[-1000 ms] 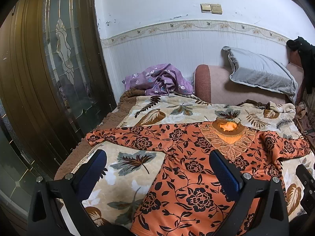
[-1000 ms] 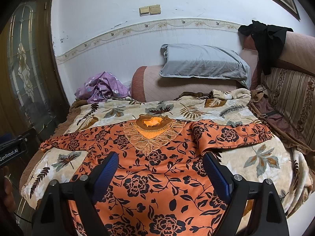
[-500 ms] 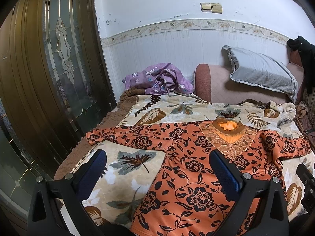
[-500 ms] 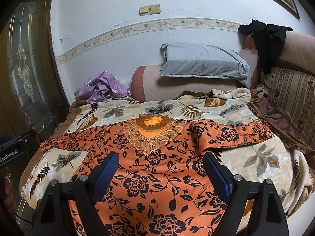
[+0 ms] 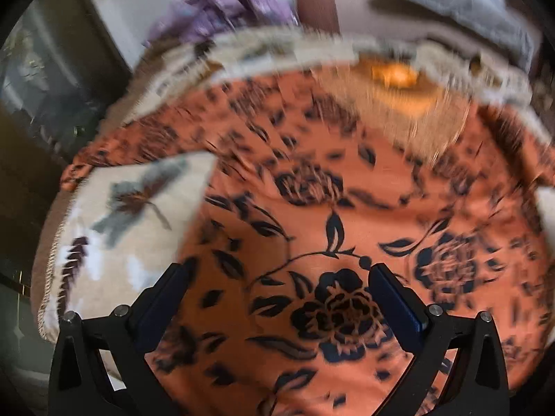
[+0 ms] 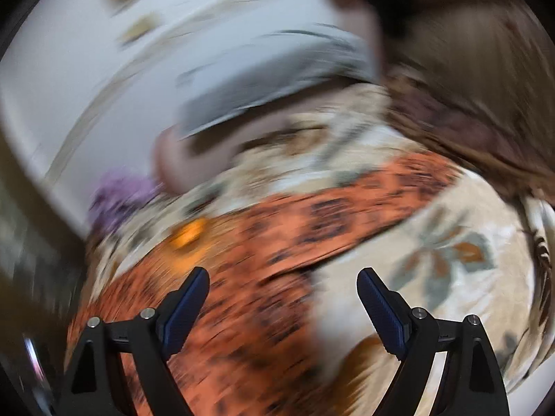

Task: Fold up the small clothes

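Orange, black-flowered blouse (image 5: pixel 347 208) filling the left wrist view, spread flat on the leaf-print blanket (image 5: pixel 131 228) over the bed. Left tongs (image 5: pixel 277 277) spread wide just above the cloth near its left side edge, nothing between the blue pads (image 5: pixel 395 305), contact with the fabric impossible to judge. Lace collar (image 5: pixel 409 104) far up the frame with a bright orange patch at the neck, one sleeve (image 5: pixel 138 145) stretched out leftward over the blanket. Purple crumpled garment (image 5: pixel 222 10) and grey pillow (image 5: pixel 461 3) at the head of the bed, all smeared by blur. Over to the right wrist view: heavy blur, frame tilted. Right tongs (image 6: pixel 282 286) gaping wide as well, empty, hanging over the right side edge of the blouse (image 6: pixel 263 242), left pad above orange cloth, right pad above bare blanket (image 6: pixel 451 242). Other sleeve (image 6: pixel 381 187) running up and away to the right across the blanket. Grey pillow (image 6: pixel 270 79) and purple garment (image 6: pixel 121 190) beyond, brown sofa back (image 6: pixel 478 69) along the right.
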Demonstrator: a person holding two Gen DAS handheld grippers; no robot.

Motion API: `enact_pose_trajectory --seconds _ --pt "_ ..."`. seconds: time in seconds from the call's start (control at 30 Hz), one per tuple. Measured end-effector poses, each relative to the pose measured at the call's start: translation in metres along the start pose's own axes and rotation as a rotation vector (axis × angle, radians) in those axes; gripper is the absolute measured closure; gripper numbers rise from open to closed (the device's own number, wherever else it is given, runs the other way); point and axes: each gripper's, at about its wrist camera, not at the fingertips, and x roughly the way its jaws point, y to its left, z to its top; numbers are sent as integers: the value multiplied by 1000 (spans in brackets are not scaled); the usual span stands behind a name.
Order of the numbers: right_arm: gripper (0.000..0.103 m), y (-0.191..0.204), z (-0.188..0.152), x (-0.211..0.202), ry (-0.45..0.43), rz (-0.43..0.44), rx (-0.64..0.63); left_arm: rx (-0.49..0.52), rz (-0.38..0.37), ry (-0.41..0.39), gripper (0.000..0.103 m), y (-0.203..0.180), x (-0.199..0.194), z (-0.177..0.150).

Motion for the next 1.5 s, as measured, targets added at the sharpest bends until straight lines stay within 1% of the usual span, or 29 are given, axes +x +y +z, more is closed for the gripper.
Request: enact_pose_trajectory --seconds 0.03,0.07,0.13,0.17,0.2,0.23,0.27,0.3,0.33,0.4,0.47,0.5,0.53,0.57,0.63,0.67,0.7,0.77,0.83,0.9,1.0,1.13,1.23,1.27,1.33,1.37,1.4,1.47,1.5 --pt "14 -21 13 14 22 -10 49 11 -6 11 0 -5 8 0" --pt "14 -40 31 26 -1 14 95 20 -8 17 0 -10 13 1" --pt "14 -74 53 51 -2 62 234 48 -6 17 0 -22 27 5" --pt "14 -97 64 65 -12 86 335 61 -10 18 0 -26 32 5" --pt "14 -108 65 66 -3 63 375 72 -21 17 0 -27 38 5" --pt "14 -120 70 75 0 68 433 62 -40 2 0 -28 40 4" --pt "16 -135 73 82 6 44 513 38 -69 -14 0 -24 41 2" --pt "17 -144 76 89 -10 54 568 22 -88 -13 0 -20 42 2" --pt "22 -152 80 95 -29 67 604 -7 -125 -19 0 -15 44 0" --pt "31 -162 87 109 -38 56 630 -18 -153 -60 0 -10 43 -4" --pt "41 -165 89 120 -23 41 641 -7 -142 -104 0 -14 42 -9" --pt "43 -163 91 123 -31 25 627 -9 -141 -106 0 -14 41 -10" --pt "49 -159 96 126 -39 1 602 -9 -141 -102 0 -14 43 -8" --pt "63 -156 98 128 -42 -21 586 -9 -145 -93 0 -14 43 -7" --pt "83 -153 102 136 -27 -37 568 -1 -153 -93 0 -12 44 -6" --pt "91 -148 103 136 -32 -43 559 6 -156 -96 0 -12 44 -6" --pt "92 -142 104 132 -48 -32 544 14 -162 -100 0 -12 43 -7" --pt "93 -111 105 114 -88 29 452 25 -169 -101 0 -11 40 -7" --pt "93 -71 110 100 -90 73 342 23 -160 -104 0 -6 37 -5" --pt "93 -18 109 86 -83 165 243 2 -113 -135 0 3 29 -2" --pt "93 68 98 74 -58 301 133 -52 -81 -196 0 23 13 4" --pt "93 175 58 86 17 474 49 -125 -48 -265 0 52 -5 5" --pt "93 240 9 105 96 555 -5 -173 -8 -294 0 75 -11 4" --pt "91 254 -3 113 123 567 -16 -185 3 -297 0 81 -11 4" --pt "88 281 -36 133 215 597 -8 -223 25 -298 0 95 -11 1" --pt "84 293 -53 146 283 619 -6 -239 30 -298 0 100 -11 0" --pt "76 303 -65 154 329 635 -9 -262 39 -297 0 108 -10 -1" --pt "26 313 -87 162 405 691 -15 -289 56 -297 0 115 -8 -3" --pt "24 314 -93 159 404 719 -21 -303 66 -295 0 119 -6 -3"
